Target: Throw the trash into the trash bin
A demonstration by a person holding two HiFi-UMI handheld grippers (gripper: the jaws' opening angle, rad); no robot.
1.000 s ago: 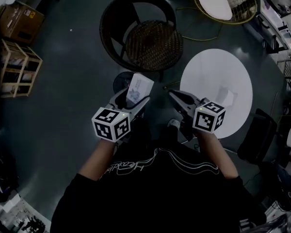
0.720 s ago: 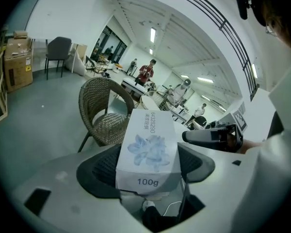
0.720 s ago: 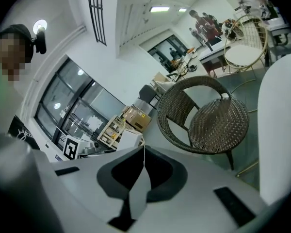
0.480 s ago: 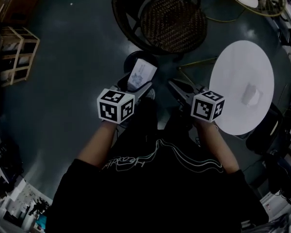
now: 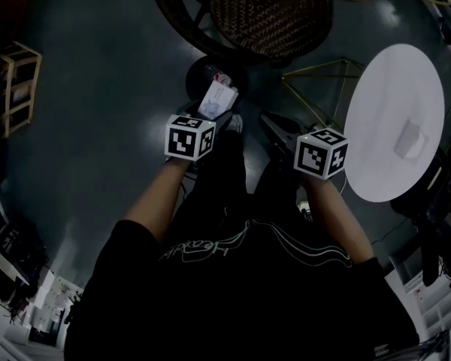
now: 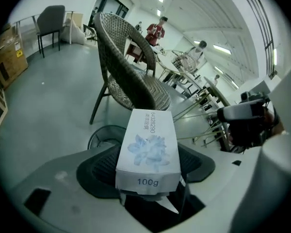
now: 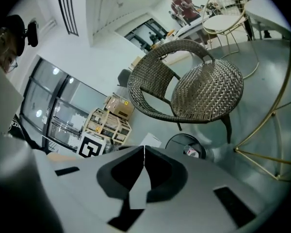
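The left gripper [image 5: 215,116] holds a white box [image 6: 148,149] printed with a pale blue flower, its jaws spread wide with one pad against each side of the box. The box points away from the person towards the far side. In the head view its far end overlaps the near edge of the round, dark trash bin [image 5: 207,76] that stands on the grey floor [image 5: 98,126]. In the left gripper view the bin's rim shows just left of the box and beyond it. Something small, red and white, lies inside the bin [image 7: 193,152]. The right gripper [image 7: 144,163] is empty, its jaws closed tight against each other, and it hangs to the right of the left one, near it but not touching. A wicker chair [image 5: 267,13] stands just beyond the bin, and a white round table [image 5: 395,104] stands to the right.
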